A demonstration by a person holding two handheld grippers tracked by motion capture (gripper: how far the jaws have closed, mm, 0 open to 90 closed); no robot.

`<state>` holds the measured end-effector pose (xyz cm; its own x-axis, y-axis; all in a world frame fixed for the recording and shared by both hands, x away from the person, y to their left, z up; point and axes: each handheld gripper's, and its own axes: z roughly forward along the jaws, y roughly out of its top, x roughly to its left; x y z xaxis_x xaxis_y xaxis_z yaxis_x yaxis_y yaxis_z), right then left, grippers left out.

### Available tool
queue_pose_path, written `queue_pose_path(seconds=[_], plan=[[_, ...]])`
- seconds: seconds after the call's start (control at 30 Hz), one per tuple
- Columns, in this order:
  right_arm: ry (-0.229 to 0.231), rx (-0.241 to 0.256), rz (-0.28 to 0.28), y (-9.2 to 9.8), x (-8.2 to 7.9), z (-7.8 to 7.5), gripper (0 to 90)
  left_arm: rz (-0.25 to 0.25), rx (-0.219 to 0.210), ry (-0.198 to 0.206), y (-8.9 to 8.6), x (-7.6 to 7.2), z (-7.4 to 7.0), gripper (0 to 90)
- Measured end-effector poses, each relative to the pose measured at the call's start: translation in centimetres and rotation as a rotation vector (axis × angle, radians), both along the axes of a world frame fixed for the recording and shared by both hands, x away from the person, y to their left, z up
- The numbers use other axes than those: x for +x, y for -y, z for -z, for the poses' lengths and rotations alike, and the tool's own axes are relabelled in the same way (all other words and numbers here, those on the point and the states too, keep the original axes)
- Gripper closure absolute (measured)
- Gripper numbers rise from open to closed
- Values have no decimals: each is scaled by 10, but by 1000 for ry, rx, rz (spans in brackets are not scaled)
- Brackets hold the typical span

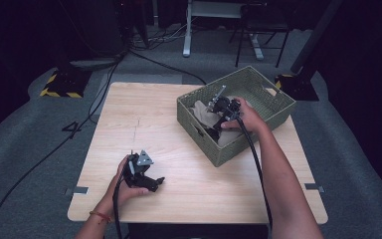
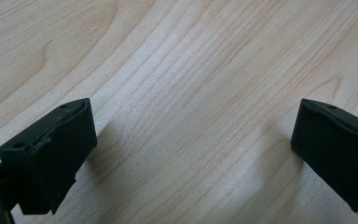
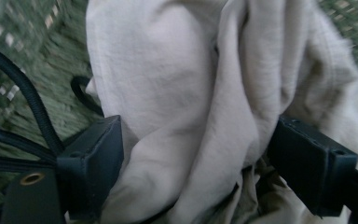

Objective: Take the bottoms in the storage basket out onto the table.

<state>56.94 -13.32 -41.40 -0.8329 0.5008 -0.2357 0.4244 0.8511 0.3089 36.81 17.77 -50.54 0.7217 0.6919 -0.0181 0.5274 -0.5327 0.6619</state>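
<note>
Left gripper (image 1: 155, 182): rests low on the near-left part of the worktop, held in the person's left hand (image 1: 122, 186), with the grey three-cornered plate on top; in the left gripper view its jaws stand wide apart over bare wood, with nothing between them.
Worktop (image 1: 144, 119): pale wood with a visible grain, a square top.
Left gripper cable: a black cable runs from the gripper back along the left forearm toward the near edge.
Right gripper (image 1: 213, 124): reached down into the woven basket at the far right of the worktop, held in the person's right hand (image 1: 246, 118); in the right gripper view its jaws are spread, one on each side of a fold of the beige cloth, with fabric against both pads; whether they press it I cannot tell.
Beige cloth (image 3: 191, 93): a crumpled, soft, light garment lying inside the basket, bunched up between the right gripper's jaws.
Black strap (image 3: 32, 107): a dark cord or strap lies in the basket to the left of the cloth in the right gripper view.
Woven basket (image 1: 273, 107): green, rectangular, turned at an angle, standing on the far-right part of the worktop.
Floor (image 1: 20, 129): grey carpet around the worktop, with black cables trailing across it on the left.
</note>
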Motion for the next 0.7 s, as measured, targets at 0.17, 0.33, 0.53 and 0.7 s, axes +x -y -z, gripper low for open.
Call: queue_pose_path(seconds=[0.17, 0.33, 0.53, 0.7], plan=[[-39, -7, -16, -7, 8, 14, 175, 4, 1, 2, 1, 0, 0, 4], [-47, -193, -43, -19, 7, 40, 204, 0, -1, 3, 1, -1, 0, 4], [-25, -205, -29, -17, 7, 38, 482, 2, 0, 2, 1, -1, 0, 4], [12, -214, -39, -17, 5, 35, 604, 2, 0, 2, 1, -1, 0, 4]])
